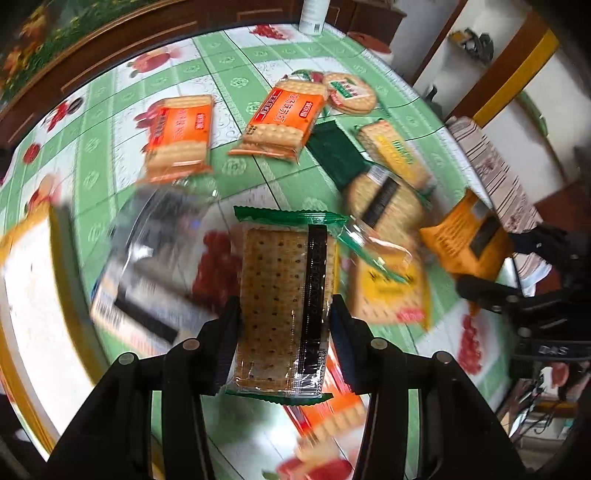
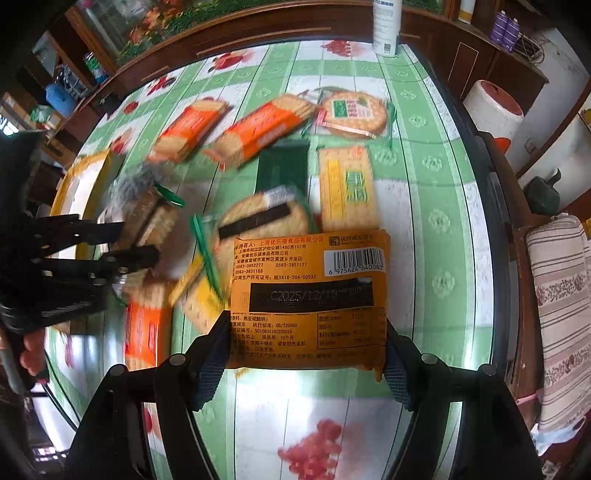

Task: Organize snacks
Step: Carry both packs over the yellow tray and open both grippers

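The left claw [image 1: 284,328] was closed on a clear cracker pack with green ends [image 1: 284,299]. Its pads pressed the pack's two long sides, and the pack was held up off the worktop [image 1: 258,177]. A black strip with small printed numbers ran down the pack, too blurred to read.

The right claw [image 2: 308,354] was closed about halfway on a flat orange pack [image 2: 310,299], gripping it at both sides and holding it above the worktop. The orange pack's back faced the camera. It showed a barcode with the number 6 975624 640083, a black band with "C2025/12", the code "XK16-204-00532", phone numbers such as 0563-3952277, and lines of Chinese writing.

Past the orange pack, farther up the worktop, lay a yellow cracker pack with green letters [image 2: 347,188], a dark green pack [image 2: 284,166] and a round cracker pack with a black strip [image 2: 264,218]. Beyond those sat two orange-banded cracker packs [image 2: 225,127] and a round cracker pack with a green label [image 2: 352,112]. A white bottle [image 2: 386,26] stood at the far edge. The worktop wore a green and white cloth with red fruit pictures.
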Demonstrator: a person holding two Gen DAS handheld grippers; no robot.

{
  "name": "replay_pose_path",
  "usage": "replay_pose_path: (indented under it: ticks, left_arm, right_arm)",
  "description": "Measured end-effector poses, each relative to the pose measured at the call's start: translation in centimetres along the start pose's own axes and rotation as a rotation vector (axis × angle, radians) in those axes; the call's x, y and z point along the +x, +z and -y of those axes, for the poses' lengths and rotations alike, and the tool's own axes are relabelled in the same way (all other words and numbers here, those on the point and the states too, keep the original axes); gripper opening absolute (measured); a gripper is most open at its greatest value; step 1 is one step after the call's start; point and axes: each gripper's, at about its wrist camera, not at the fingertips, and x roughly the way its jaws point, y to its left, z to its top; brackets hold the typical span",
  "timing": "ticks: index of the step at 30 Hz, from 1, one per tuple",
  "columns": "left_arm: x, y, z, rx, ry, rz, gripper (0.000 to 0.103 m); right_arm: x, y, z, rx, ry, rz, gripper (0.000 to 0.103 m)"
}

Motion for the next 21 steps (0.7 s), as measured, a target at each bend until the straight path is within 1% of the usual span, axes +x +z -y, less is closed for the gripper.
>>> replay_pose_path:
  ticks: [1,4,8,11,13,14,15,16,19,20,21]
  left_arm:
    - [-0.2,-0.3,1.1,-0.018,-0.011,0.02,0.045]
    - [-1.2,-0.8,0.2,-0.076,-0.034,0.057,0.045]
    - [-2.9,-2.6,-2.8,-0.143,-0.024,0.086,0.045]
    - [-4.8,-3.8,-6.7,-0.215,-0.003,0.113,0.045]
    - [-6.4,-4.7,-10.3,-0.27,0.028,0.13,0.045]
    - [-6.8,-4.9,-11.7,-0.288,0.048,0.137,0.045]
    - [-7.2,-5.0,-13.4,-0.309,0.084,0.145,0.045]
    - [-7.4,-5.1,-15.2,-0.321,0.116,0.143,0.045]
    - [-7.0,-4.6,-19.9,-0.361,0.181,0.131,0.045]
    - [-6.6,-4.5,-21.0,-0.372,0.195,0.127,0.045]
    - [-6.1,-4.3,-22.1,-0.383,0.201,0.116,0.046]
  right_arm:
    - [-0.2,-0.6,-0.2,-0.001,0.0,-0.008,0.074]
    - [-0.7,-1.5,-1.1,-0.015,0.004,-0.008,0.074]
    - [-1.5,-1.0,-4.5,-0.068,0.02,0.011,0.074]
    - [-1.7,0.5,-8.4,-0.119,0.05,0.032,0.074]
    - [-1.8,1.8,-11.5,-0.161,0.072,0.049,0.074]
    - [-1.8,2.6,-13.6,-0.189,0.094,0.063,0.074]
    - [-1.8,3.2,-15.1,-0.21,0.113,0.074,0.074]
    - [-1.7,4.2,-17.6,-0.247,0.137,0.097,0.074]
    - [-1.0,6.2,-22.9,-0.348,0.184,0.145,0.074]
    - [-0.4,7.0,-25.2,-0.398,0.197,0.165,0.074]
    - [0.2,7.6,-26.7,-0.434,0.206,0.175,0.074]
